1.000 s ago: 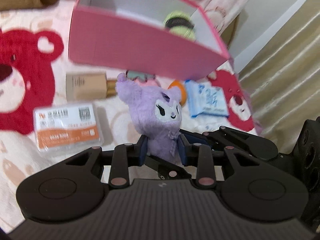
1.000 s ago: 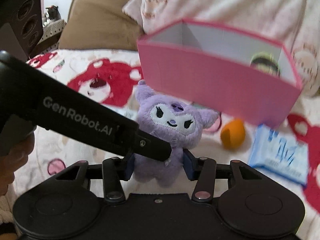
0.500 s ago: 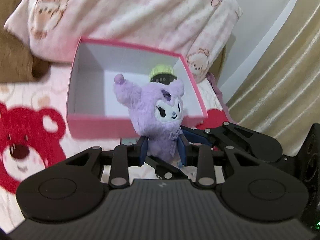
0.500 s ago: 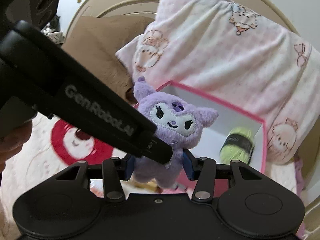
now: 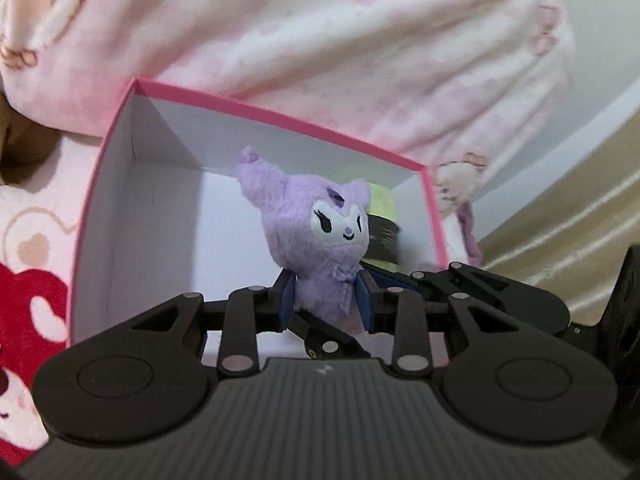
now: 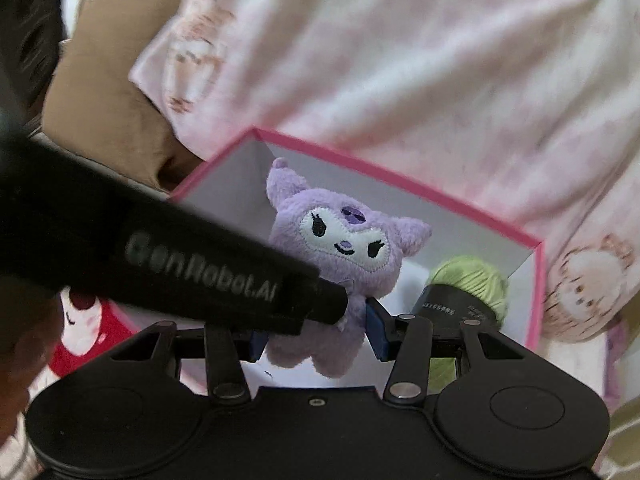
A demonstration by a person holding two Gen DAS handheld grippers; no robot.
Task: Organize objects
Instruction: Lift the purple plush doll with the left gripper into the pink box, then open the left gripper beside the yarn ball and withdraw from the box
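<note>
A purple plush toy [image 5: 320, 240] with a white embroidered face is held by both grippers at once. My left gripper [image 5: 325, 295] is shut on its body, and my right gripper [image 6: 316, 334] is shut on it too; the toy also shows in the right wrist view [image 6: 340, 256]. The toy hangs above the open pink box [image 5: 280, 114] with white inside walls, also in the right wrist view [image 6: 400, 174]. A green yarn ball with a black label [image 6: 468, 288] lies in the box's right corner, half hidden behind the toy in the left wrist view [image 5: 382, 220].
A pink patterned pillow [image 5: 320, 40] lies right behind the box. A brown cushion [image 6: 108, 92] sits at the left. The blanket with red bear print [image 5: 28, 312] spreads left of the box. A beige curtain [image 5: 568, 216] hangs at the right.
Both grippers carried the plush toy up from the blanket and forward over the box. The box interior now fills the view and the loose items on the blanket are out of sight.
</note>
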